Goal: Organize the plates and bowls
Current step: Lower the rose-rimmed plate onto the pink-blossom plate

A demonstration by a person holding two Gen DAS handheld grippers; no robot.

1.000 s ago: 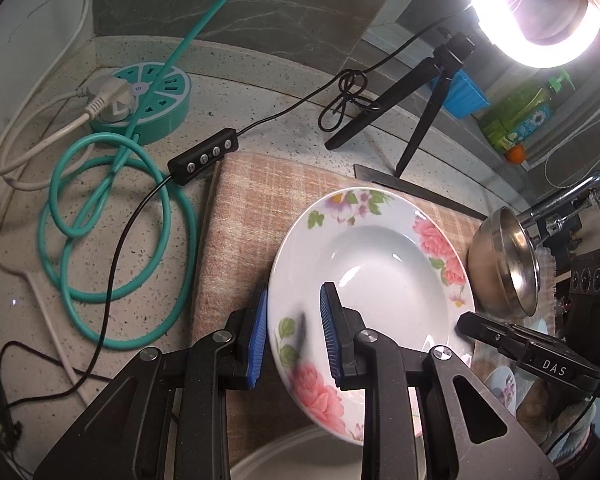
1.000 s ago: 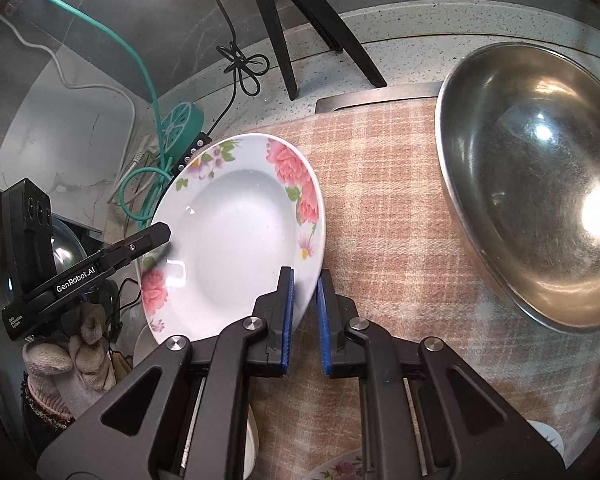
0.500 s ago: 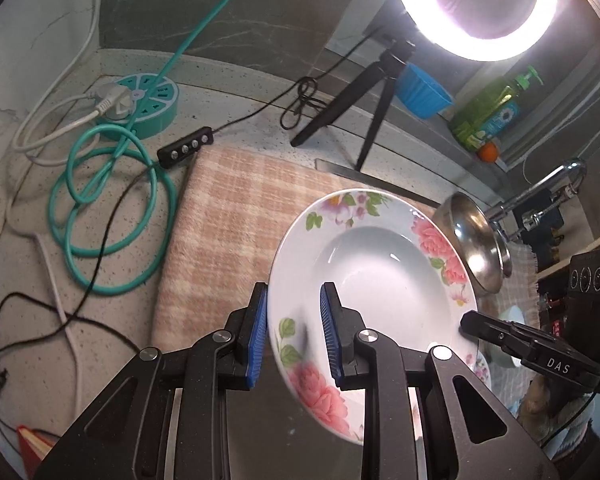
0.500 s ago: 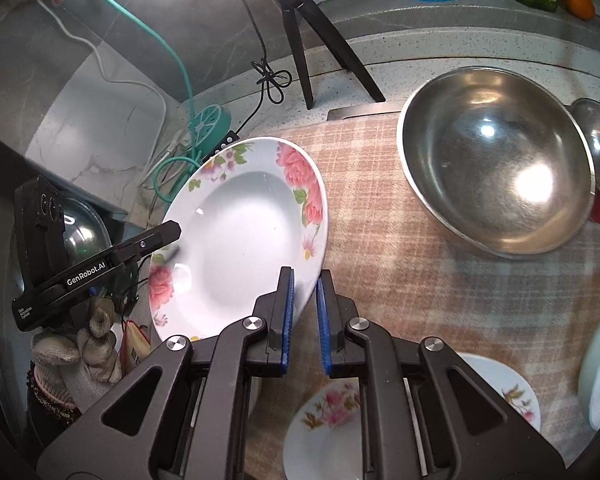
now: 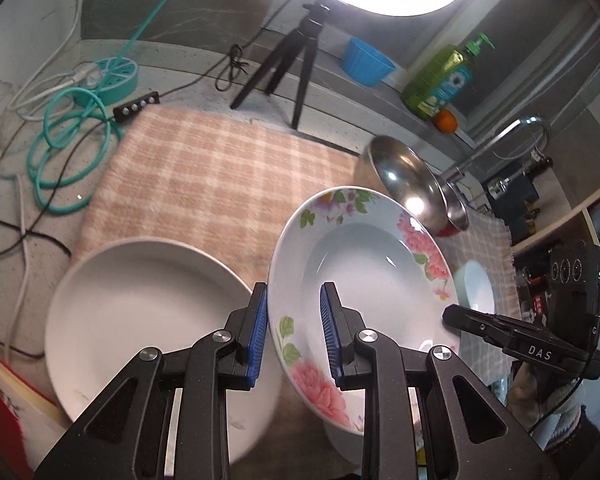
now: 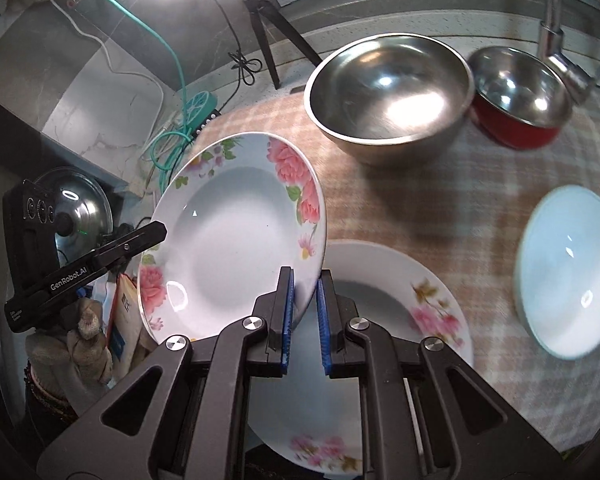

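Left wrist view, left to right: plain white plate (image 5: 148, 320) on the checked cloth (image 5: 220, 176); left hand-held gripper (image 5: 294, 336) clenched on the near rim of the floral plate (image 5: 364, 280), which hangs tilted, clear of the cloth; steel bowl (image 5: 412, 184) beyond.

Right wrist view, left to right: same floral plate (image 6: 228, 236), its opposite rim pinched by the right hand-held gripper (image 6: 305, 316); a second floral plate (image 6: 396, 308) flat on the cloth directly below; large steel bowl (image 6: 388, 96); red-sided bowl (image 6: 520, 100); pale bowl (image 6: 568, 272).

Change: a second ago the carried plate sat low over bare cloth; it has since travelled across and up. Judged: it now sits over its matching partner, ready for stacking.
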